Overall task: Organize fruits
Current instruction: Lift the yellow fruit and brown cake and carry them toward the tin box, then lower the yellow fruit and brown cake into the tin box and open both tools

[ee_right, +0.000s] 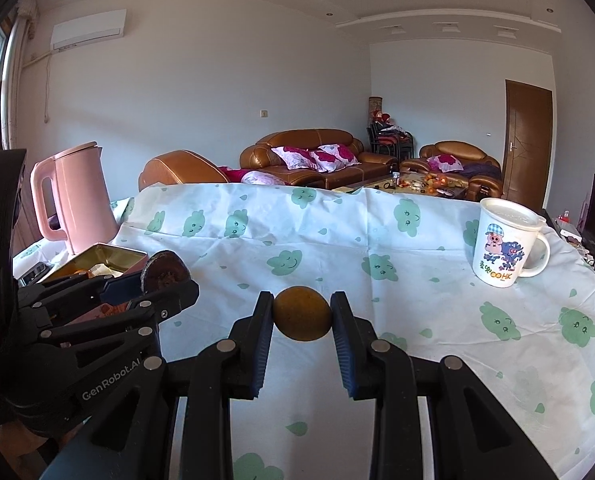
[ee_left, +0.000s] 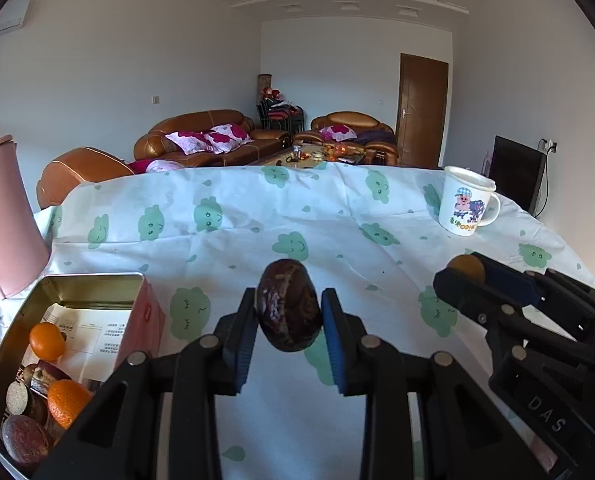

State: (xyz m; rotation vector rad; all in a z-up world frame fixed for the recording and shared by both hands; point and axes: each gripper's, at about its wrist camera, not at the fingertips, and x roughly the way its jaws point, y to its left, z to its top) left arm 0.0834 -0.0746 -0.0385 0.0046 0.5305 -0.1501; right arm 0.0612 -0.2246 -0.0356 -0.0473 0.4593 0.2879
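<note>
Two hand-held grippers are at work, each gripping one fruit above the desk. The left hand-held gripper (ee_left: 289, 316) is clamped on a dark fruit (ee_left: 289, 306), egg-shaped, deep maroon-brown with a wrinkled, glossy skin; its blue pads press both flanks. The right hand-held gripper (ee_right: 302, 316) pinches a small round fruit (ee_right: 302, 314), dull yellowish-brown and matte, held between its blue-lined fingers. Both fruits hang clear of the tablecloth (ee_left: 337, 224), white with a green cloud print, which covers the desk.

At the left sits one open tin box (ee_left: 93, 282), gold inside with pink outer walls. In it lie two bright oranges (ee_left: 47, 341), one near the middle and one lower down, plus what look like three or four dark, brownish fruits (ee_left: 25, 438) heaped at the near end; the fisheye edge blurs them, so that count is unsure. A printed paper sheet (ee_left: 93, 332) lines the bottom of the box.

One pink kettle (ee_right: 75, 196) stands behind the box. One white mug (ee_right: 501, 244) with a cartoon pig print and a lid stands at the far right of the desk, well apart from both fruits.
</note>
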